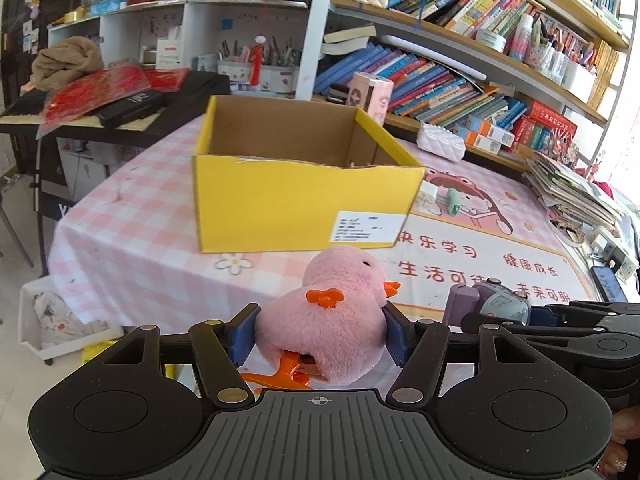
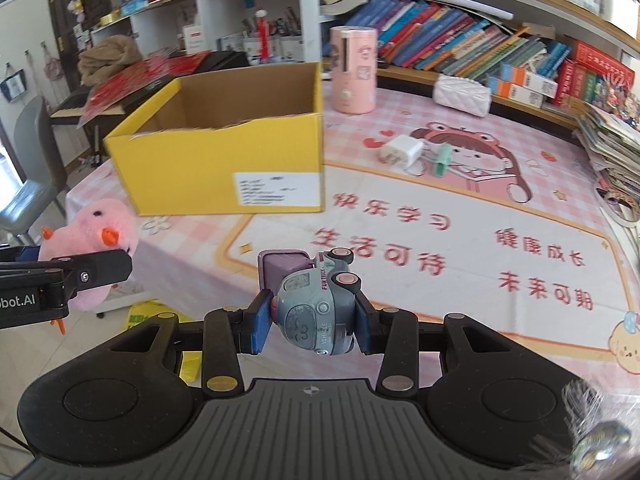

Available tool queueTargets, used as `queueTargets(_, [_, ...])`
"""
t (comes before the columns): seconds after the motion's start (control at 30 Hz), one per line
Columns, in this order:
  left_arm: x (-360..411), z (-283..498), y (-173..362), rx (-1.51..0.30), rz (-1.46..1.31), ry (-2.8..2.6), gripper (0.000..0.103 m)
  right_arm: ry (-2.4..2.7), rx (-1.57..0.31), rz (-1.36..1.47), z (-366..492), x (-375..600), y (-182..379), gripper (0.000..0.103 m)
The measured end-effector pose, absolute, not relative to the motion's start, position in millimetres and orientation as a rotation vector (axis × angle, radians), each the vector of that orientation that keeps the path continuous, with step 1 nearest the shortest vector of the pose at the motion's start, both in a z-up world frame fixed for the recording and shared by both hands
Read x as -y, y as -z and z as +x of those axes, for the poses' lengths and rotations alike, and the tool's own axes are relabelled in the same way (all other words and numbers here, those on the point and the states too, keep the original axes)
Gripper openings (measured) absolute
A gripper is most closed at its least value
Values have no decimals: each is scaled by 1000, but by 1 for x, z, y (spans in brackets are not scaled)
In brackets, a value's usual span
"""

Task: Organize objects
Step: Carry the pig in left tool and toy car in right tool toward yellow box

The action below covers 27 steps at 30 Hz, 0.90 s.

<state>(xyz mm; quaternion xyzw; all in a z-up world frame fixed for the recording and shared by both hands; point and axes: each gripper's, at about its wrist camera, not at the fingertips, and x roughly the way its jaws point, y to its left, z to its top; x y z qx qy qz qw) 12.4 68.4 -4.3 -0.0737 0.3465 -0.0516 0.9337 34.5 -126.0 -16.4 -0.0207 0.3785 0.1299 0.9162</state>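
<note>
Both claws loaded near the box.
Left claw gripping plush; right claw clamping toy truck.

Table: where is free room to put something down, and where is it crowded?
Free: the checked cloth left of the yellow box, and the printed mat between box and paper stack. Inside the box looks bare. Crowded: beside the white charger and green clip, and along the bookshelf.

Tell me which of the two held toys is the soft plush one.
The pink plush chick, clamped in the left gripper; the right gripper holds a hard grey toy truck.
</note>
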Motion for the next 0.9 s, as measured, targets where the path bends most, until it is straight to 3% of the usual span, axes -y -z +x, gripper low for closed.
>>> queueTargets(0.9, [-112, -2, -13, -619, -139, 43, 63, -358, -725, -80, 29, 66, 0, 39])
